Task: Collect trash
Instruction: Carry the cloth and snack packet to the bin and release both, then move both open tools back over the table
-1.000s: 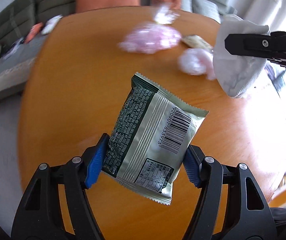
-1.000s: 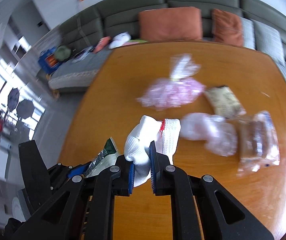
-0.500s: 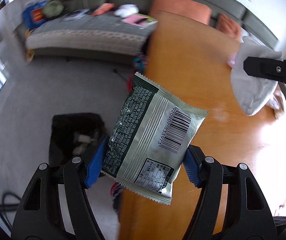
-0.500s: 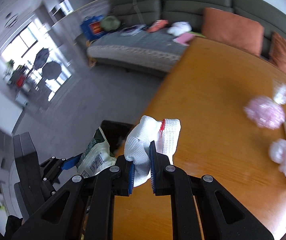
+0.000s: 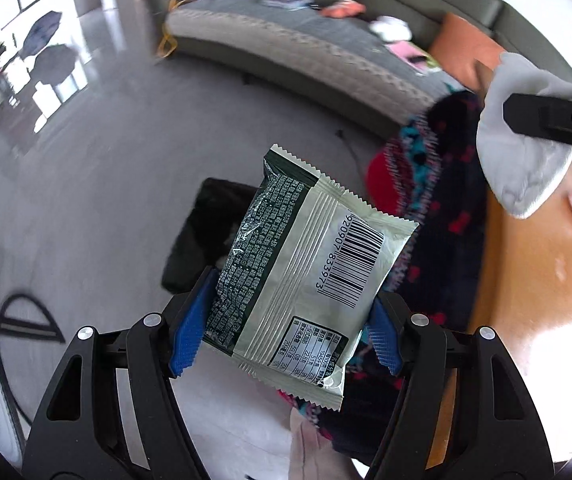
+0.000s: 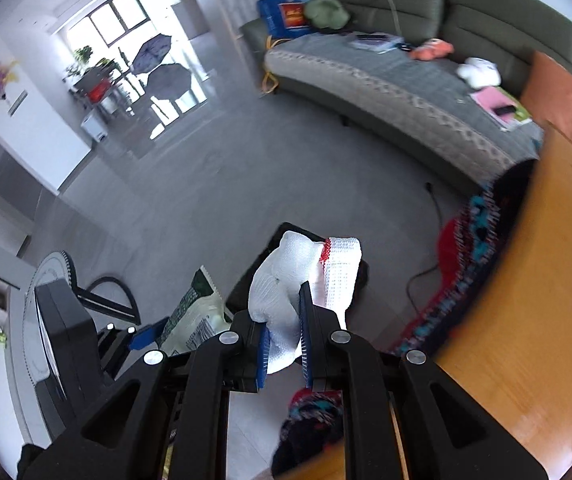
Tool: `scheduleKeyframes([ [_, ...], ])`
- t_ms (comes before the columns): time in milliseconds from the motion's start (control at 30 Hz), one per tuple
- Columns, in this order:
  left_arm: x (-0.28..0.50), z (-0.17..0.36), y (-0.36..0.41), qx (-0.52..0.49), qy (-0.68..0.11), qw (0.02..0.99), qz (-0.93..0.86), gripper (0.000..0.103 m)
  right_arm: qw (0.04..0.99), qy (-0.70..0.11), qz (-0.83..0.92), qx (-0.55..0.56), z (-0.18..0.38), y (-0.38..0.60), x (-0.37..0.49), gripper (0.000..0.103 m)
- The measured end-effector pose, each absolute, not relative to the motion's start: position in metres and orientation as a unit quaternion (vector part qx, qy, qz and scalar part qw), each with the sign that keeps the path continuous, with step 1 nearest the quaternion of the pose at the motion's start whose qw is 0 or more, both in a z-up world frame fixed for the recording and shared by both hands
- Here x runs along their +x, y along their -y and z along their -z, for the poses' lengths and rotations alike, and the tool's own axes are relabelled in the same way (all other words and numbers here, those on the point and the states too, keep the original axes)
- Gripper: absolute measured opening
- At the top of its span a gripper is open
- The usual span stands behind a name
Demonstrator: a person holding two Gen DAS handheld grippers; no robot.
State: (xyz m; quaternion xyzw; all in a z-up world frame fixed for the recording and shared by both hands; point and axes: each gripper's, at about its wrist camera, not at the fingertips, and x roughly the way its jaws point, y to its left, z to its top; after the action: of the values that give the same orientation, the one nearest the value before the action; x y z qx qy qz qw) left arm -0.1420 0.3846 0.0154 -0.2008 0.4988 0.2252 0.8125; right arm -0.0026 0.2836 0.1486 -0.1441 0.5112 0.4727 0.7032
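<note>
Two hand-held grippers hang over a grey living-room floor [image 6: 214, 184], each carrying a piece of trash. The left gripper [image 5: 284, 334] has its jaws clamped on a silver-and-green snack wrapper [image 5: 306, 276], the blue pads [image 5: 190, 332] pressing its two side edges; the wrapper stands tilted, barcode and printed back panel facing the camera. The right gripper [image 6: 284, 354] has its jaws closed tight on a crumpled white glove [image 6: 302, 276] with a red stitched band at the cuff, the bulk of it bunched above the pads.

Below and behind both items, a black trash bin [image 5: 202, 236] sits on the floor, its opening partly hidden by the wrapper in the left wrist view and by the glove in the right wrist view. From the right wrist view, the left gripper and its wrapper show just to the left of the glove.

The orange wooden surface [image 6: 538, 300] fills the right side, with a dark patterned garment [image 5: 442, 216] in red and blue along its edge. A grey-green sofa [image 6: 406, 80] strewn with small items runs along the far wall.
</note>
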Motion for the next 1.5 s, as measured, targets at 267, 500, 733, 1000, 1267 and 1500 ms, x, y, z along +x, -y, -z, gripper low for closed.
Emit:
scheduleKeyframes([
  [267,-0.149,-0.015,-0.45,-0.233,-0.483,0.791,-0.294,0.097,0.693,-0.513,-0.48,-0.163,-0.136,-0.355,0.006,0.047],
  [500,-0.148,-0.019,-0.465,-0.236,-0.475,0.788,-0.313,0.097,0.685,-0.515,-0.491,-0.158,-0.136,-0.361,0.008,0.049],
  [733,-0.147,-0.017,-0.466,-0.235,-0.479,0.785,-0.315,0.097,0.684,-0.512,-0.496,-0.151,-0.139,-0.364,0.014,0.049],
  [1000,-0.15,-0.021,-0.466,-0.236,-0.478,0.785,-0.315,0.097,0.687,-0.512,-0.494,-0.148,-0.141,-0.355,0.014,0.049],
  [1267,-0.143,-0.035,-0.452,-0.234,-0.472,0.795,-0.303,0.097,0.702,-0.512,-0.479,-0.126,-0.155,-0.318,0.025,0.049],
  [1500,-0.118,-0.057,-0.407,-0.188,-0.467,0.82,-0.273,0.097,0.729,-0.51,-0.444,-0.105,-0.167,-0.255,0.039,0.055],
])
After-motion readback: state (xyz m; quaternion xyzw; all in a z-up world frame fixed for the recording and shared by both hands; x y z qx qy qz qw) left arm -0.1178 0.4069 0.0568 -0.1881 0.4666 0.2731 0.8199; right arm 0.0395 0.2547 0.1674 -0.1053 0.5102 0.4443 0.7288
